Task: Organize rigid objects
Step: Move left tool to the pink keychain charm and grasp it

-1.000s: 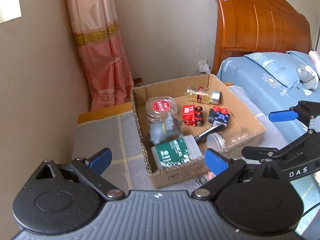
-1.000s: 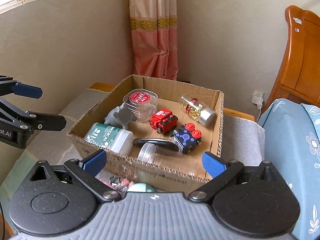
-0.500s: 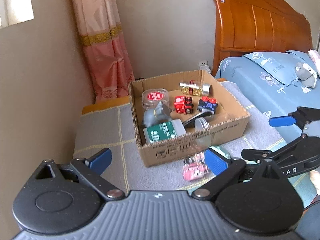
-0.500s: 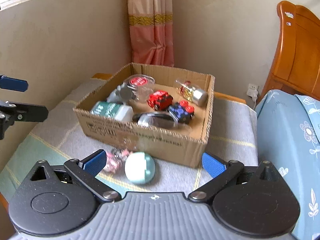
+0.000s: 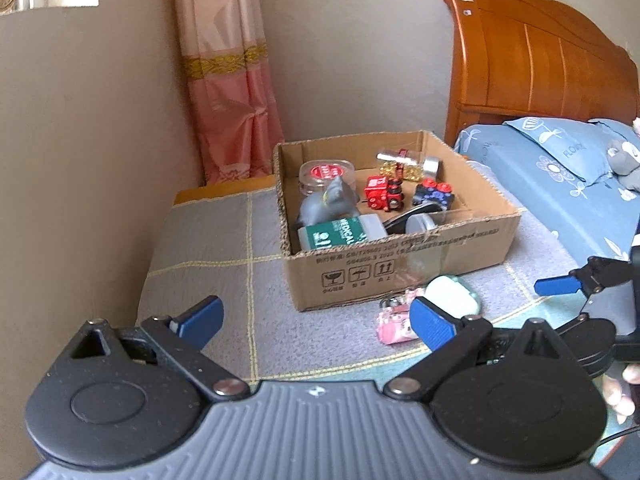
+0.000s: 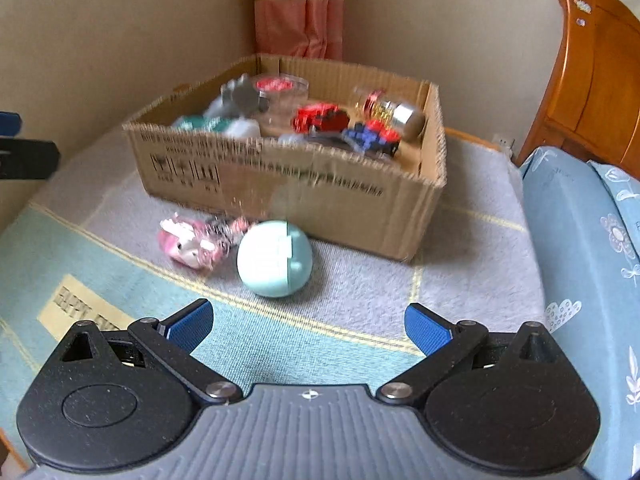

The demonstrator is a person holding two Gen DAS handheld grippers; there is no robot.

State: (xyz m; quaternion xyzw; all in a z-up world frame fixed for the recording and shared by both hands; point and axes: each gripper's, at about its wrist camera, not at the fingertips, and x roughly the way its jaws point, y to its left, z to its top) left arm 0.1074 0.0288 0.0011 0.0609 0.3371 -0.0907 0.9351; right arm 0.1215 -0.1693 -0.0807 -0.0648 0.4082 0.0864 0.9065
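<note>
Both claws hover level over the towel-covered bench (image 6: 472, 240), the left claw (image 5: 316, 322) and right claw (image 6: 308, 326) each spread wide, gripping nothing. Just ahead of the right claw lies the teal egg-shaped case (image 6: 274, 258), its seam upright, touching the pink toy (image 6: 192, 245). Both sit beside the cardboard box (image 6: 320, 196) front wall.

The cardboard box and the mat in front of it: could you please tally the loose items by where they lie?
Inside the brown cardboard box: 8, counting the red toy train and the green medical bottle.
On the mat: 2, the pink toy car and the mint-and-white egg-shaped case.
Total: 10
</note>
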